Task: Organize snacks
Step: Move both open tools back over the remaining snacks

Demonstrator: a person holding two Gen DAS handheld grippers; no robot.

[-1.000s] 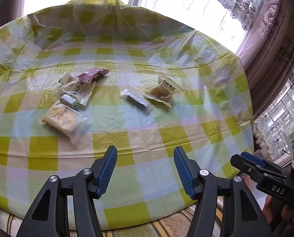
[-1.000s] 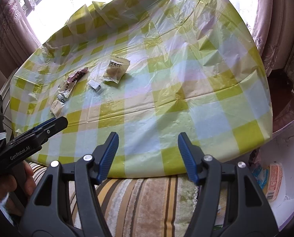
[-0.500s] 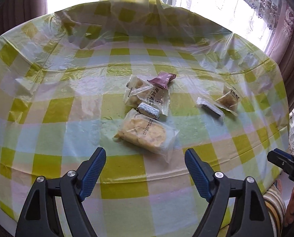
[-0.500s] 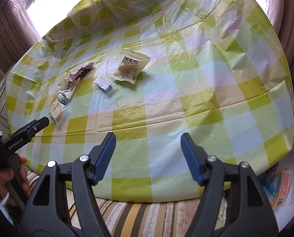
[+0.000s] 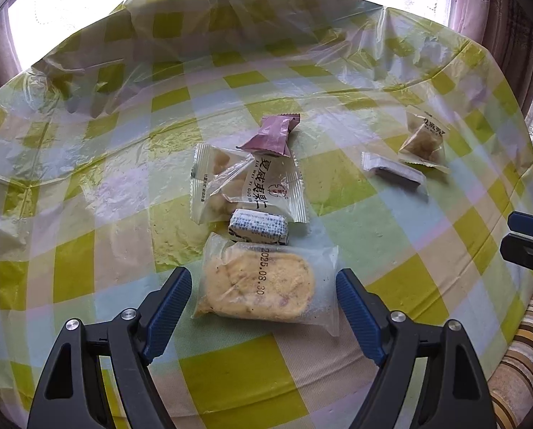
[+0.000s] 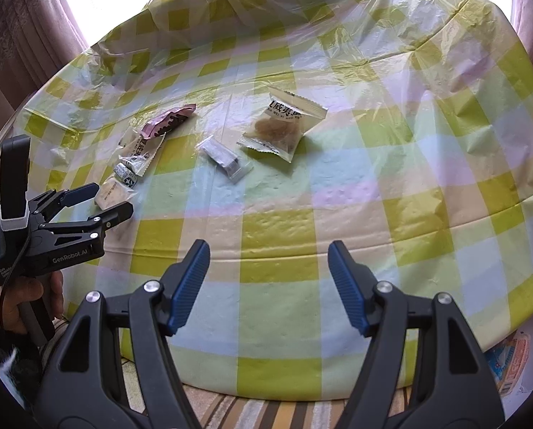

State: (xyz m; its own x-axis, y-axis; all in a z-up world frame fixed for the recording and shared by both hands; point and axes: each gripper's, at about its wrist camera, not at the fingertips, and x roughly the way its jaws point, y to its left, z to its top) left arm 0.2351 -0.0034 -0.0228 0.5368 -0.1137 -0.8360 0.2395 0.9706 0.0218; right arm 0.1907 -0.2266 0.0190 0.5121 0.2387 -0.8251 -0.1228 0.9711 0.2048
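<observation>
Several wrapped snacks lie on the checked tablecloth. My left gripper (image 5: 264,307) is open wide, and a clear packet with a yellow cake (image 5: 262,286) lies on the cloth between its blue pads (image 5: 173,304). Just beyond the cake are a small blue-and-white candy (image 5: 259,228), a printed nut packet (image 5: 245,186) and a pink wrapper (image 5: 271,136). Off to the right lie a white sachet (image 5: 391,171) and a second nut packet (image 5: 423,139). My right gripper (image 6: 268,282) stands open over bare cloth near the front edge, short of the sachet (image 6: 225,159) and nut packet (image 6: 284,125).
The plastic tablecloth (image 6: 373,178) is wrinkled and rises in folds at the back by the window. A striped cushion (image 6: 266,411) lies below the table's front edge. A box holding a packet (image 6: 509,357) sits low on the right. A hand (image 6: 26,296) holds the left gripper's handle.
My left gripper has moved forward and down to the snack pile, and its jaws have widened around the cake packet. My right gripper has advanced over the table's front edge.
</observation>
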